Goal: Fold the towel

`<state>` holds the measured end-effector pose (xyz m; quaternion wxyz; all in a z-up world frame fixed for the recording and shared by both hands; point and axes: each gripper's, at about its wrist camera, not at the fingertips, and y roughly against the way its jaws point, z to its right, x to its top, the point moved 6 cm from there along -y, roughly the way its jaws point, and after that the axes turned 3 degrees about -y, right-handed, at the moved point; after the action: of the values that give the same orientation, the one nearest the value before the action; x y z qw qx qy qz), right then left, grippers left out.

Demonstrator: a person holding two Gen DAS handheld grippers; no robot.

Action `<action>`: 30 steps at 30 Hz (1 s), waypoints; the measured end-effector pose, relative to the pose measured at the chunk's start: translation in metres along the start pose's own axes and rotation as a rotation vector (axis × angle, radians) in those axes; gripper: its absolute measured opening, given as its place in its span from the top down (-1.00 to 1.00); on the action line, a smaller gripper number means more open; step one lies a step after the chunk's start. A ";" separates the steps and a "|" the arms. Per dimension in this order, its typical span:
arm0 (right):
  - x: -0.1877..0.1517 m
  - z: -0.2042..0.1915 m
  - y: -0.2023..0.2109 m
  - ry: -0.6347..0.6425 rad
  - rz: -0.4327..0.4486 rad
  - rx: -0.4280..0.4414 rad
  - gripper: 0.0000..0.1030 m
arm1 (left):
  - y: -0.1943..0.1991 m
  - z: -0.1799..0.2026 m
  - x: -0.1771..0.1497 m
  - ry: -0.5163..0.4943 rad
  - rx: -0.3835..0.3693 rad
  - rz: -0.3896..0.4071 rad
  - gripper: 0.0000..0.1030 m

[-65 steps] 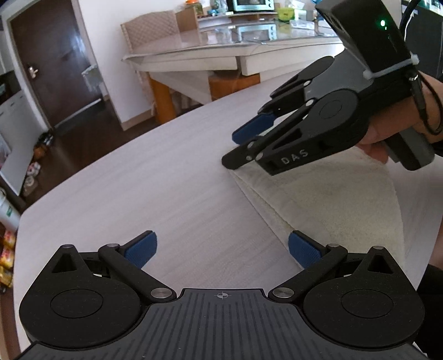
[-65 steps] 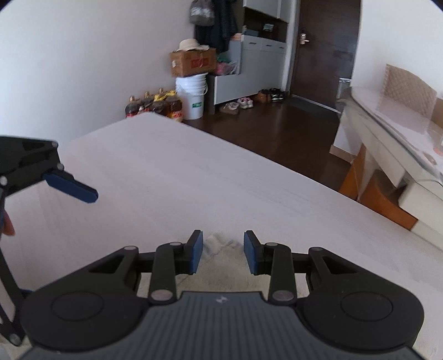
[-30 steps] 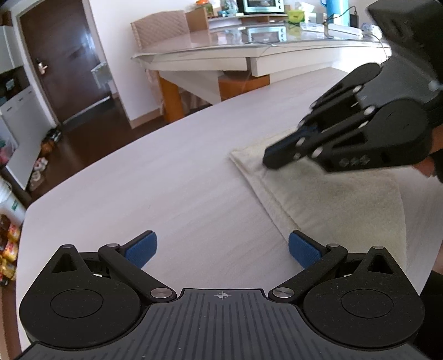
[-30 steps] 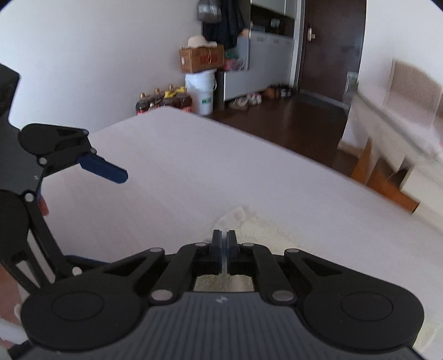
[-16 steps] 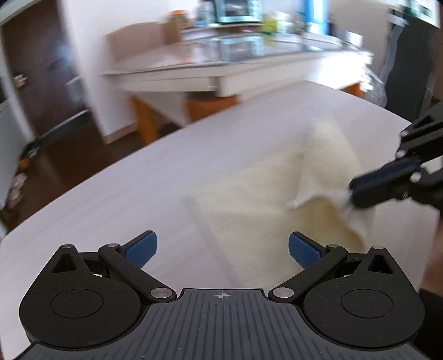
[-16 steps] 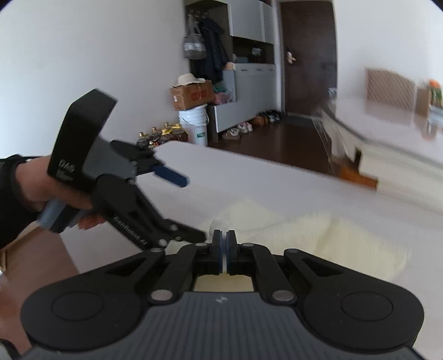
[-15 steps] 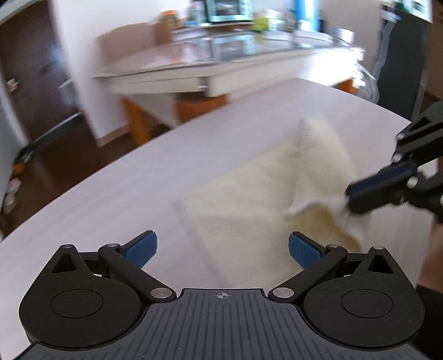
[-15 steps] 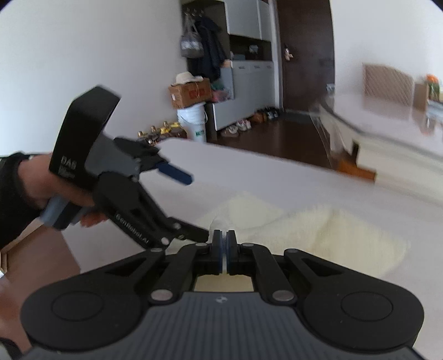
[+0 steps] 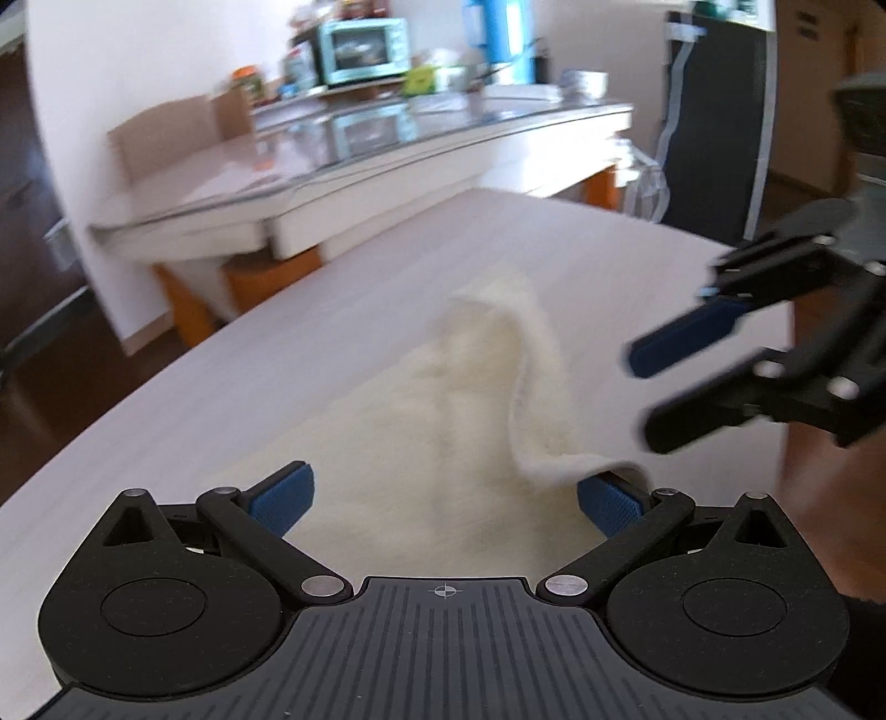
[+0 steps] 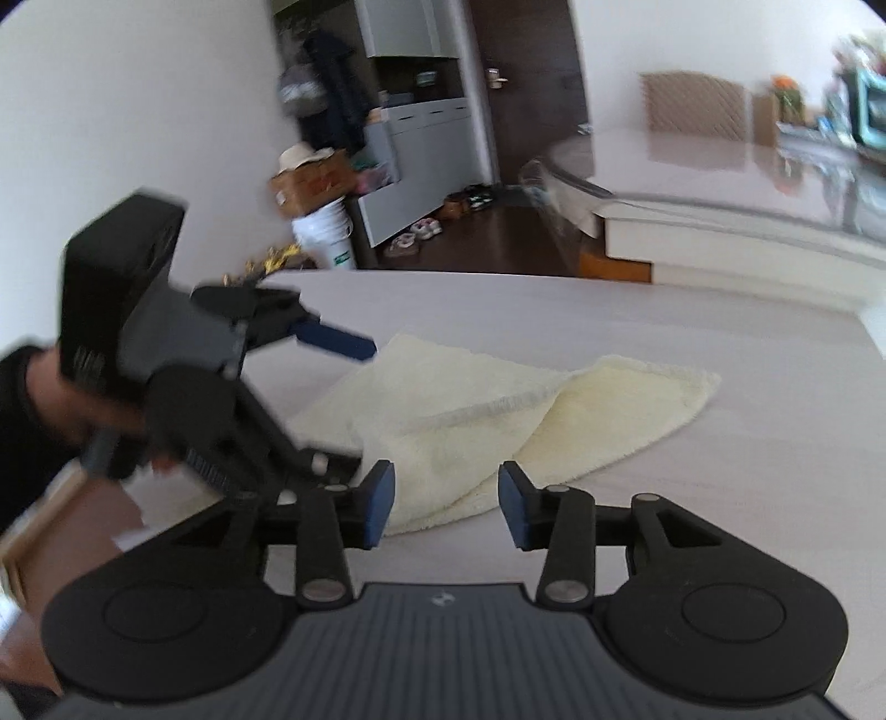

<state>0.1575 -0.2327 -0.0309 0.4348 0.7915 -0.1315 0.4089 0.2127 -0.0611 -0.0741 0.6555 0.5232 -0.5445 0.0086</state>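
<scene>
A cream towel (image 10: 498,421) lies on the pale wood-grain table (image 10: 720,471), one half folded loosely over the other with a raised crease. My right gripper (image 10: 446,504) hovers at the towel's near edge. Its jaws are opening, and the edge lies below them, untouched by the pads. In the left wrist view the towel (image 9: 443,399) spreads under my left gripper (image 9: 443,498), which is open wide. The folded flap's corner rests by its right pad without being pinched. The right gripper (image 9: 642,396) shows at the right, and the left gripper (image 10: 362,404) at the towel's left.
A glass-topped dining table (image 9: 360,160) stands beyond the work table (image 9: 277,354), with a toaster oven (image 9: 365,47) behind it. A white bucket (image 10: 326,232) and a cardboard box sit on the dark floor. A sleeved hand (image 10: 33,410) holds the left gripper.
The right gripper, shut on a towel corner, carried it across the towel, then opened and dropped the flap. The left gripper swung over the towel, still open.
</scene>
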 end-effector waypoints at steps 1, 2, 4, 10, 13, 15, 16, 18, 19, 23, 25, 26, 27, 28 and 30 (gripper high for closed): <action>0.000 0.002 0.000 -0.013 -0.003 0.000 0.10 | -0.002 0.008 0.002 -0.023 -0.012 -0.005 -1.00; -0.002 0.004 0.001 -0.028 -0.005 -0.001 0.10 | -0.003 0.013 0.003 -0.041 -0.018 -0.007 -1.00; -0.007 0.006 0.004 -0.056 -0.012 0.002 0.09 | -0.004 0.020 0.003 -0.072 -0.015 -0.019 -1.00; -0.020 0.009 0.000 -0.131 -0.035 0.029 -0.10 | -0.011 0.032 -0.005 -0.106 -0.001 -0.059 -1.00; -0.026 0.012 0.000 -0.219 -0.032 0.083 -0.14 | -0.007 0.037 -0.008 -0.108 -0.017 -0.053 -1.00; -0.027 0.013 -0.004 -0.229 -0.034 0.081 -0.14 | -0.005 0.039 -0.008 -0.119 -0.015 -0.050 -1.00; -0.028 0.013 -0.006 -0.224 -0.034 0.067 -0.14 | -0.004 0.039 -0.009 -0.125 -0.009 -0.051 -1.00; -0.030 0.016 -0.009 -0.206 -0.036 0.024 -0.14 | 0.000 0.038 -0.010 -0.135 0.005 -0.053 -1.00; -0.029 0.017 -0.010 -0.201 -0.036 0.014 -0.14 | 0.003 0.035 -0.012 -0.134 0.017 -0.056 -1.00; -0.035 0.013 -0.010 -0.145 -0.035 -0.056 -0.10 | 0.013 0.025 -0.016 -0.130 0.059 -0.062 -1.00; -0.037 0.009 -0.014 -0.127 -0.038 -0.078 0.00 | 0.019 0.014 -0.018 -0.120 0.097 -0.061 -1.00; -0.038 0.008 -0.016 -0.119 -0.037 -0.094 0.05 | 0.021 0.009 -0.019 -0.111 0.114 -0.062 -1.00; -0.038 0.006 -0.016 -0.113 -0.033 -0.102 0.11 | 0.023 0.001 -0.021 -0.096 0.137 -0.066 -1.00; -0.039 0.001 -0.014 -0.092 -0.028 -0.125 0.25 | 0.024 -0.004 -0.021 -0.085 0.149 -0.067 -1.00; -0.039 -0.002 -0.018 -0.059 -0.032 -0.162 0.33 | 0.027 -0.016 -0.024 -0.055 0.186 -0.068 -1.00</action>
<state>0.1417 -0.2259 -0.0702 0.4997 0.7675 -0.1645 0.3664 0.1986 -0.0248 -0.0708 0.5887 0.6001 -0.5411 0.0224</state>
